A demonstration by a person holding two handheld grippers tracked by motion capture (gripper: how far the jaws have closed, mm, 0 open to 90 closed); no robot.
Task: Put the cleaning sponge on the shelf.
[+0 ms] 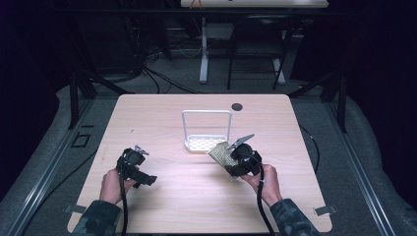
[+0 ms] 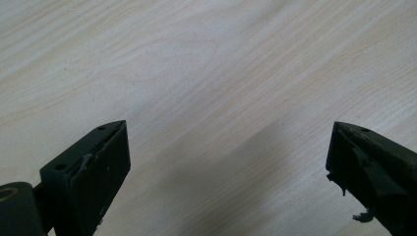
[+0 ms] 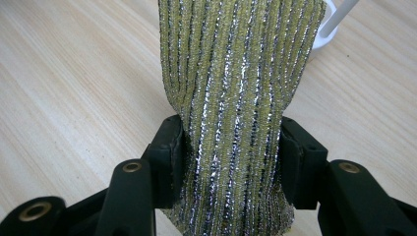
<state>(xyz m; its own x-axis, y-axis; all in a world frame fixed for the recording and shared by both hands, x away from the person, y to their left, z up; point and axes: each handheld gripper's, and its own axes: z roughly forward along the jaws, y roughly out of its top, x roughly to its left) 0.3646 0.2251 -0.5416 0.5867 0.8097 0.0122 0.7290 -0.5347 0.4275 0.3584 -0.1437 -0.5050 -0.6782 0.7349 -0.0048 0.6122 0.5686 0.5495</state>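
- the right gripper (image 3: 231, 147) has its jaws closed on a sponge (image 3: 236, 73), yellow-green with shiny silver stripes; the jaws squeeze it in at the waist.
- in the high view the sponge (image 1: 220, 153) is held in the air just beside the rack (image 1: 206, 129), at the rack's right front corner, and it seems to touch or overlap the rack's tray edge; i cannot tell which.
- the left gripper (image 2: 226, 162) has its jaws wide open, with nothing between them, and looks down on bare worktop (image 2: 196, 64). in the high view the left gripper (image 1: 136, 166) is well to the left of the rack, nearer to the person.
- risk: the sponge is soft and is pinched at one narrow place, so i think it could bend or slide out of the jaws if the hand turns fast.
- risk: the rack looks light and nothing holds it. if the sponge or the right gripper pushes on it, the rack may slide or tip over.
- risk: the tall frame of the rack stands close, and the sponge could catch on it.
- count: one sponge, one rack, two grippers, one worktop, one dark round hole (image 1: 237, 106) in the worktop behind the rack.
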